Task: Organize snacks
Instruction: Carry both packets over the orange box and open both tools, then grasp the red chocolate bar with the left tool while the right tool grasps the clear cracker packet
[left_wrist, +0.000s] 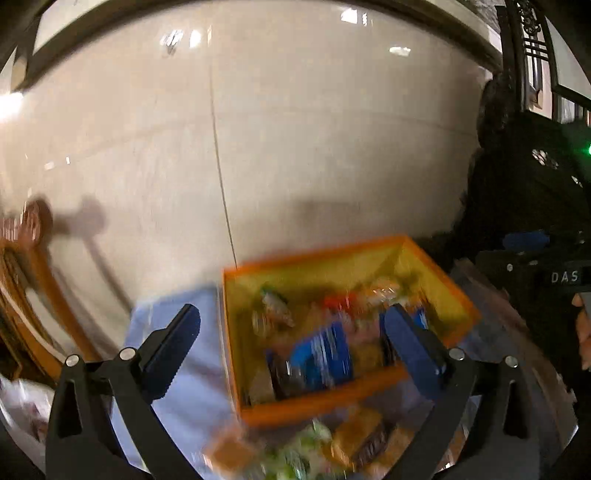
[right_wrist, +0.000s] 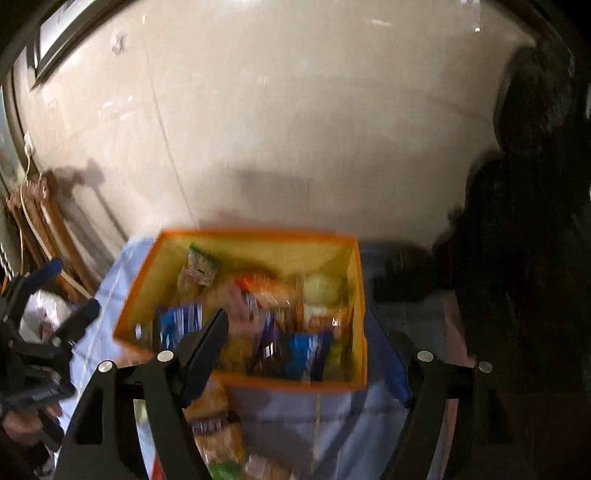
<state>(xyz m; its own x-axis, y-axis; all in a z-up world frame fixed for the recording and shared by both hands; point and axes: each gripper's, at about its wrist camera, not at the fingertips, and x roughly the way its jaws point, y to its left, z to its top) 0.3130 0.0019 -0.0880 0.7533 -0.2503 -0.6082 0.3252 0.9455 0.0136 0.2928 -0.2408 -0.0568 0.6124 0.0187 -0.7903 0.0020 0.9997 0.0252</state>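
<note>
The loose snacks are lying on the blue cloth at 6 o'clock of the orange bin, directly beneath the left gripper, the nearer tool. Both it and the right gripper are standing spread and empty. Blur is hiding each packet's long axis.

Covered by a pale blue cloth, with an orange box standing directly on it. Just in front of the box, loose snack packets lying on the cloth, too blurred to tell apart or count.
</note>
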